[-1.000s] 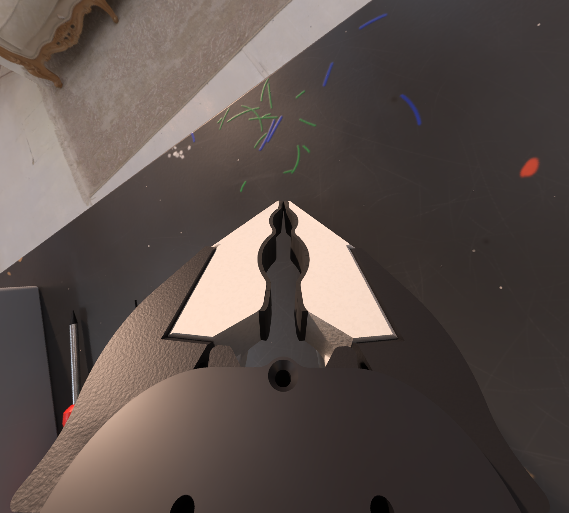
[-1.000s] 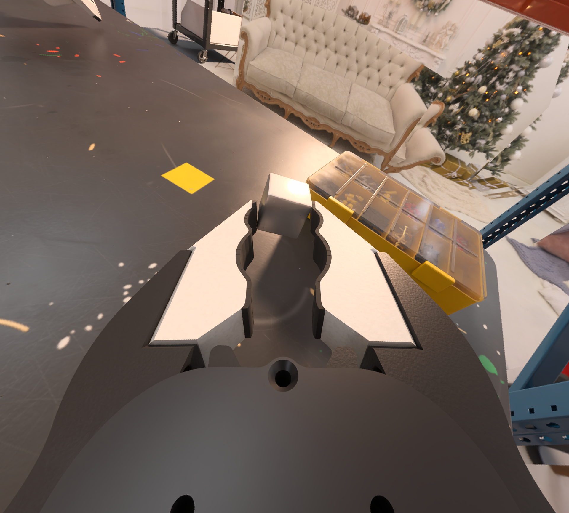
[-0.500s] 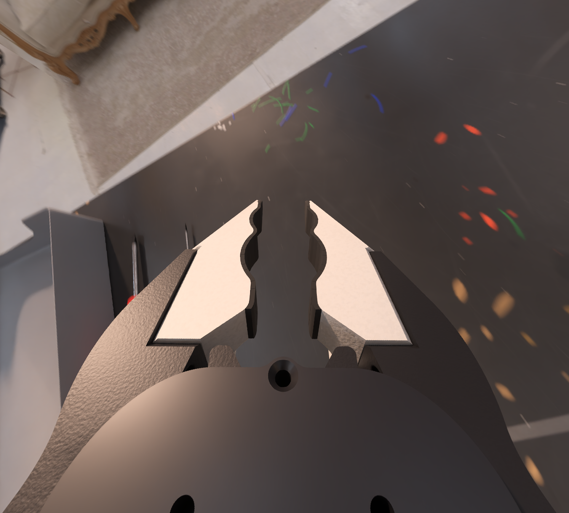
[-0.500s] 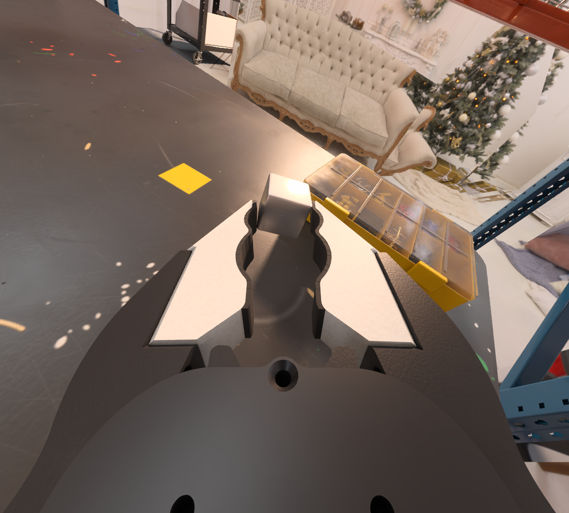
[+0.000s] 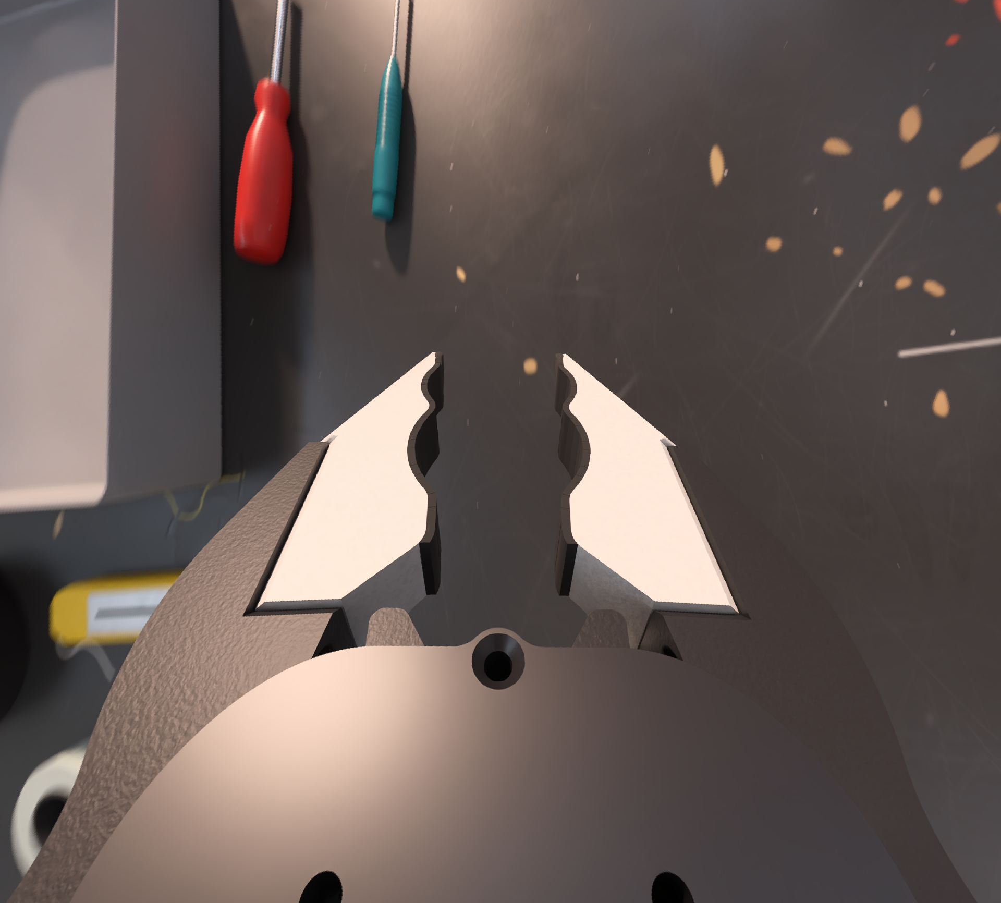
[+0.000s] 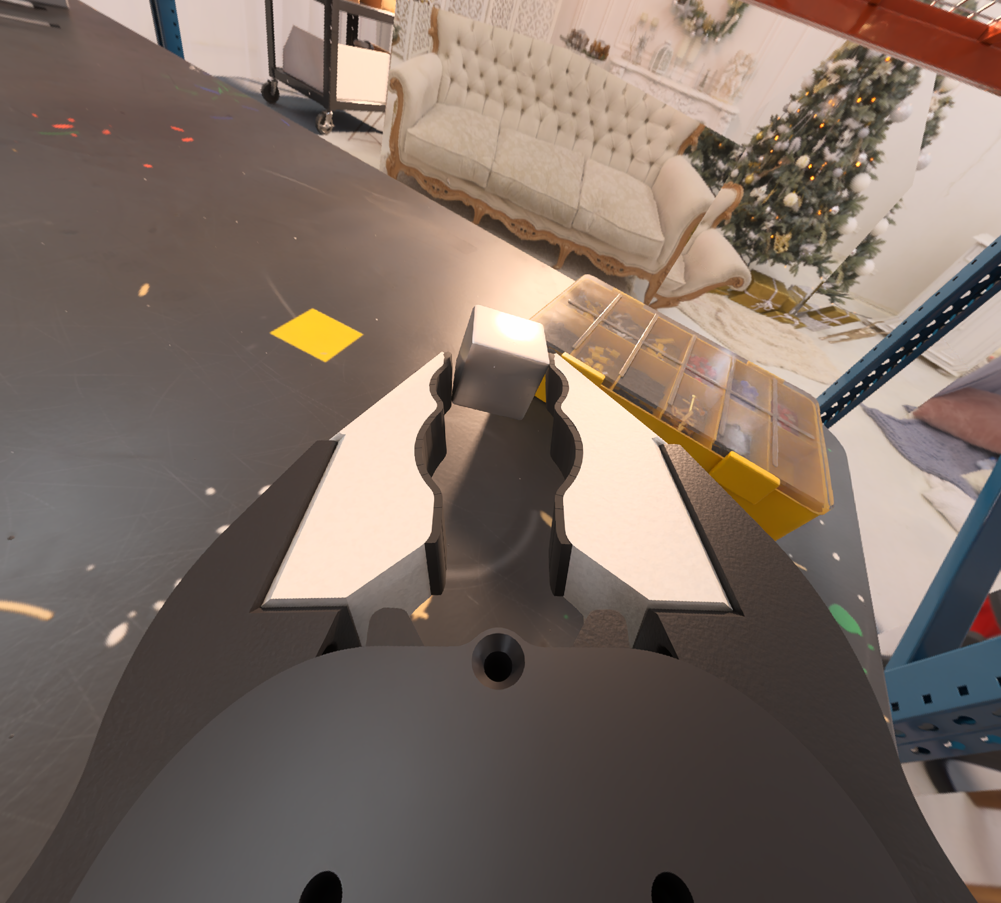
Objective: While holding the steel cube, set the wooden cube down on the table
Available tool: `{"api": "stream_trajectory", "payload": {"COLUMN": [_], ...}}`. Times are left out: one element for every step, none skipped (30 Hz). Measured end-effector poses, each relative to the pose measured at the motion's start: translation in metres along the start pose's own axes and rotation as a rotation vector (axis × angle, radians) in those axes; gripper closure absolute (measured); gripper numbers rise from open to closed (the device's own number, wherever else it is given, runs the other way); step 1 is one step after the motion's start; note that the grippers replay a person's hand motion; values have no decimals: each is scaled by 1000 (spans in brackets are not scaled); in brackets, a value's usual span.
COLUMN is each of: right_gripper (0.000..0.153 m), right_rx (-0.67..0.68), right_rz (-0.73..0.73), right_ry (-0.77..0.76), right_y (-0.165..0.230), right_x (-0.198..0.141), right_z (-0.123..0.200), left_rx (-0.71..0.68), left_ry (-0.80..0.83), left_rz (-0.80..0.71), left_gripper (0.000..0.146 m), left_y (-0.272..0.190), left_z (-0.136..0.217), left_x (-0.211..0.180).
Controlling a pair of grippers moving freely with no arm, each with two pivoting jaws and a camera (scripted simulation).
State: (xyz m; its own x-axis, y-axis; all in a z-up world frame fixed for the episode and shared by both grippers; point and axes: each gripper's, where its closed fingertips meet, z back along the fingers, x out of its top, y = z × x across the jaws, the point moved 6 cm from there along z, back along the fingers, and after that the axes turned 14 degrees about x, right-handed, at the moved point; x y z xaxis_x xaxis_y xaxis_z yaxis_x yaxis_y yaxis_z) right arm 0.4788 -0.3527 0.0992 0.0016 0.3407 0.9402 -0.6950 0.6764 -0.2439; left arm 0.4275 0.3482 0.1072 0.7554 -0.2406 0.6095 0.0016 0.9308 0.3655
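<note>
Right gripper (image 6: 498,378): fingertips clamped on steel cube (image 6: 499,369), held clear above table (image 6: 162,281) as the task requires; left gripper (image 5: 498,373): parted, empty, beside teal screwdriver (image 5: 387,135); wooden cube unseen.

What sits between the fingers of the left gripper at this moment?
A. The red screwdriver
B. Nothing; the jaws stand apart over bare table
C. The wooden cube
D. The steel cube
B: the left gripper is open, with only dark table between its fingers; the red screwdriver lies apart, farther off.
</note>
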Motion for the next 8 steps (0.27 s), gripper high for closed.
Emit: {"api": "stream_trajectory", "payload": {"right_gripper": [118, 118, 118, 118, 118, 118, 118, 118], "right_rx": [-2, -3, -6, -9, -13, -15, -18, -21], "right_rz": [2, 4, 8, 11, 14, 15, 17, 21], "right_ry": [12, 19, 23, 29, 36, 41, 46, 50], "right_y": [0, 0, 0, 0, 0, 0, 1, 1], "right_x": [-1, -1, -2, -2, -3, -3, -4, -4], "right_z": [-1, -2, -2, -2, -3, -3, -3, -4], "left_rx": [-25, -36, -40, -58, -97, -134, -155, -159], "left_ry": [-34, -53, -51, -38, -24, 0, 53, 102], "left_rz": [4, -7, -26, -44, -61, -81, -109, -132], "left_gripper": [106, 107, 109, 110, 112, 113, 114, 116], "left_y": [1, 1, 0, -2, -6, -9, -12, -14], "left_z": [-7, -15, -24, -32, -39, -46, -53, -58], "left_x": [4, 9, 13, 17, 20, 19, 16, 14]}}
